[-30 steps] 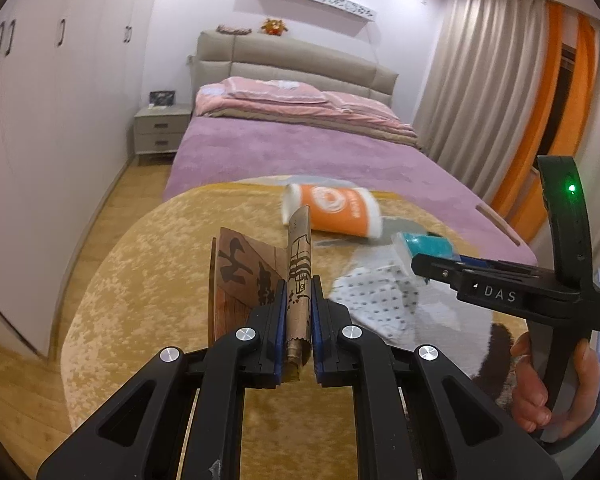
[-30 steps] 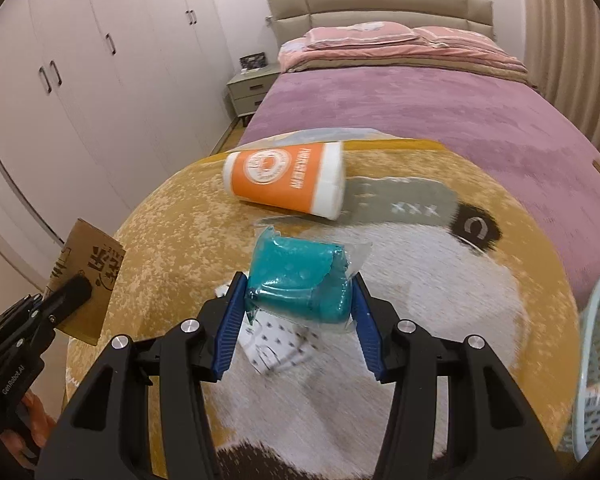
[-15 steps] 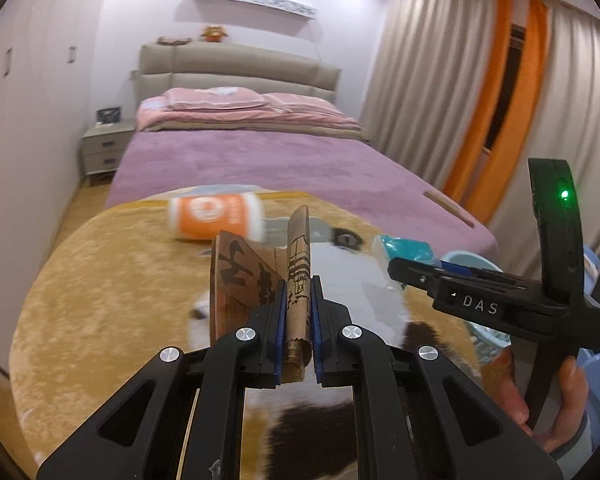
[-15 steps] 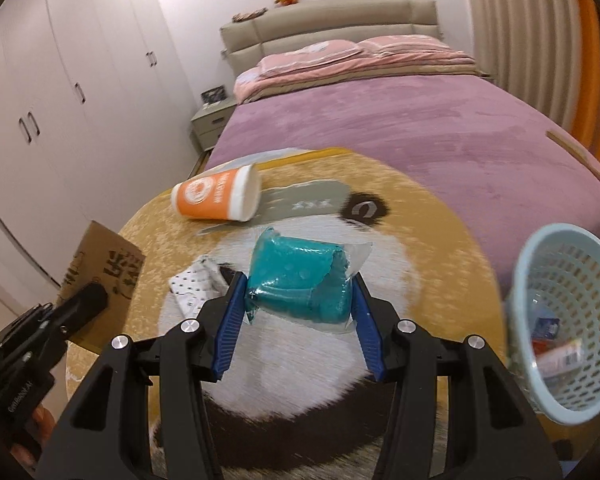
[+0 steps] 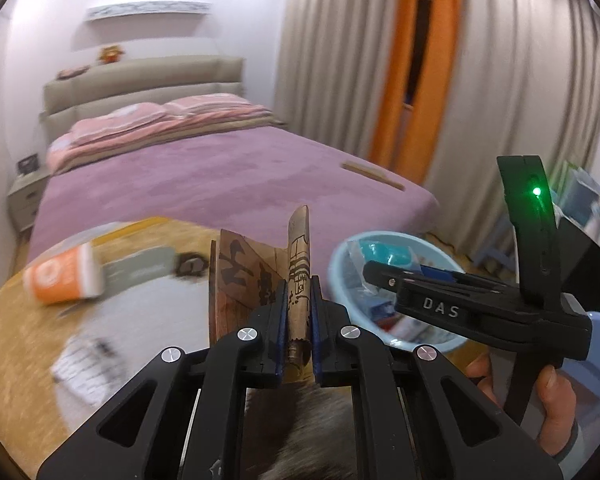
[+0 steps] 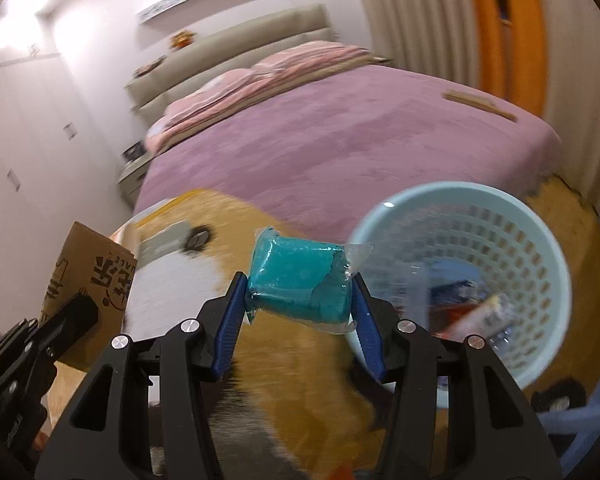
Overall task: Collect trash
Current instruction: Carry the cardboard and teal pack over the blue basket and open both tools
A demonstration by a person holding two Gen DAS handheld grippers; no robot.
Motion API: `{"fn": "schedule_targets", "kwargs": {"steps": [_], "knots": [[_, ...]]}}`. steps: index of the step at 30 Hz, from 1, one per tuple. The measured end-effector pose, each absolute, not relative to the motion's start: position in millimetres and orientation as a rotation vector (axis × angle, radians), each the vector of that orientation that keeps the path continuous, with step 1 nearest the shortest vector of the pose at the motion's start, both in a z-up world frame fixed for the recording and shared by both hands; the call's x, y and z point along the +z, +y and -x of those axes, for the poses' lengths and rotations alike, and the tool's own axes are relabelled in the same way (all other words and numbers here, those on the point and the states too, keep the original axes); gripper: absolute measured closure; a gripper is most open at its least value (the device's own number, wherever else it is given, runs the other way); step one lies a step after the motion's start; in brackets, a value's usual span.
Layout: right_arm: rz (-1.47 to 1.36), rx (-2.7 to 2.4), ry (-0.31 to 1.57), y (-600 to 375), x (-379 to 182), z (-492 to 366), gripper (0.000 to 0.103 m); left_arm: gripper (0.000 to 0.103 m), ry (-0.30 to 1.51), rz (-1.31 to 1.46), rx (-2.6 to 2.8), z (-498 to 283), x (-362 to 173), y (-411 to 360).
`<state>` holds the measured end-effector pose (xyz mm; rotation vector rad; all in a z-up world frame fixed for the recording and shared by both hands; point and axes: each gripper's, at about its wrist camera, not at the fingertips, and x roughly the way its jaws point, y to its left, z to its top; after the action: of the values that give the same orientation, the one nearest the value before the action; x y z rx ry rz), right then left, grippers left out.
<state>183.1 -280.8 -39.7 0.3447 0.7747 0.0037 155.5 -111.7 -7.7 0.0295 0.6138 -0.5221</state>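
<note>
I see a bed point(image 5: 204, 176) with a purple cover far ahead, pink pillows point(image 5: 152, 120) against its beige headboard point(image 5: 140, 80). Nightstand point(image 5: 22, 196) far left. Grey and orange curtains point(image 5: 420, 60) hang right. Round yellow rug point(image 6: 320, 380) lies near.

our left gripper point(image 5: 296, 320) is matte black plastic with blue pads inside its fingers and round silver screws across the linkage. our right gripper point(image 6: 300, 312) has the same black frame, blue pads and silver screws; from the left wrist view its side shows white "das" lettering and a green light. our right hand point(image 5: 548, 412) is bare skin with a grey cuff.
</note>
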Motion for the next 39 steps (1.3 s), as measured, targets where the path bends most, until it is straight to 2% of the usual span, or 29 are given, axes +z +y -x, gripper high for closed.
{"fn": "schedule_targets", "kwargs": {"steps": [12, 24, 26, 27, 28, 29, 39], "knots": [[-0.458, -0.217, 0.810, -379, -74, -176, 0.055, 0.095, 0.715, -0.068, -0.706, -195, -27, -220], [-0.474, -0.286, 0.897, -405, -115, -189, 0.053, 0.095, 0.781, -0.156, -0.786, -228, -54, -282], [-0.472, -0.287, 0.907, -407, -118, -192, 0.050, 0.086, 0.783, -0.154, -0.787, -235, -54, -288], [-0.471, -0.285, 0.912, -408, -120, -193, 0.043, 0.077, 0.782, -0.151, -0.787, -234, -53, -288], [-0.470, -0.287, 0.912, -409, -121, -193, 0.039, 0.056, 0.775, -0.148, -0.783, -235, -52, -289], [-0.467, -0.290, 0.909, -409, -121, -192, 0.036, 0.045, 0.761, -0.146, -0.773, -234, -50, -289], [-0.494, -0.313, 0.828, -420, -100, -176, 0.035, 0.044, 0.728, -0.085, -0.732, -227, -41, -252]]}}
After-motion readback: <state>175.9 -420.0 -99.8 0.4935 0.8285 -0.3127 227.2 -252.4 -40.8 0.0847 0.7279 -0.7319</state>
